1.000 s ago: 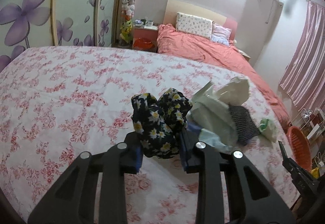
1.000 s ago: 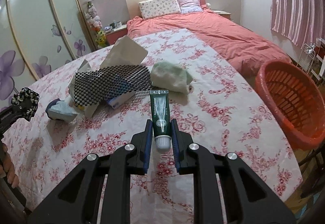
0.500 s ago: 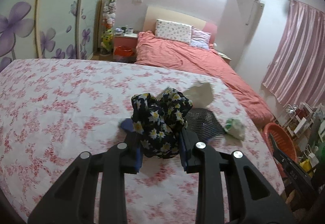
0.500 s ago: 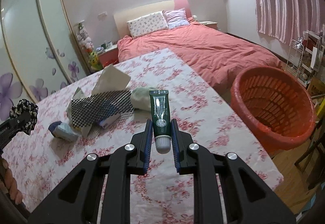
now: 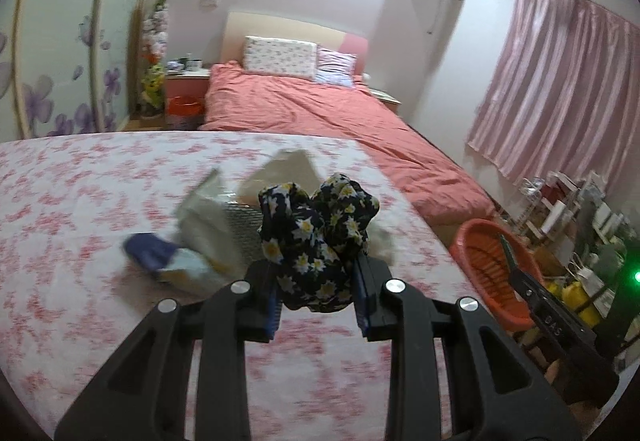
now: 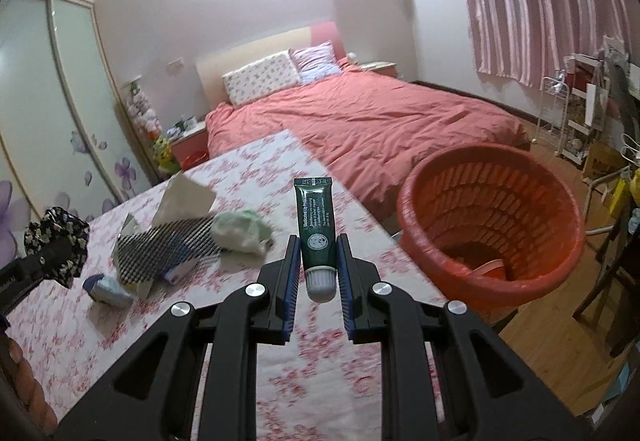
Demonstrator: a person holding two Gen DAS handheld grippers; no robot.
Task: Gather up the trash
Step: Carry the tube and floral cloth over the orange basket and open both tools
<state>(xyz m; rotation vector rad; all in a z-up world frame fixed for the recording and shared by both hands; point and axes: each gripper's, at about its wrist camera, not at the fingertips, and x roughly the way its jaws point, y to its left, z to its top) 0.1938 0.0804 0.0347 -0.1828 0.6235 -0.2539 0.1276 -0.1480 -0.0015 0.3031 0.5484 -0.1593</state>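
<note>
My left gripper (image 5: 316, 297) is shut on a dark floral scrunchie (image 5: 316, 233), held above the flowered tablecloth (image 5: 80, 181). My right gripper (image 6: 318, 273) is shut on a green tube with a white cap (image 6: 316, 225), pointing up and away. The orange basket (image 6: 492, 217) stands on the floor just right of the table's edge, to the right of the tube; in the left wrist view the basket (image 5: 492, 265) sits at the right. The left gripper with the scrunchie (image 6: 56, 241) also shows at the far left of the right wrist view.
On the table lie a checkered packet (image 6: 168, 249), white paper (image 6: 184, 197), a pale green wad (image 6: 240, 229) and a blue-white wrapper (image 6: 106, 287). A red bed (image 6: 360, 121) lies beyond the table. Shelves with clutter (image 6: 580, 113) stand at the right by pink curtains.
Both grippers have swung to the right and risen a little with their loads. The orange basket has come nearer and larger in both views; the litter has slid left.
</note>
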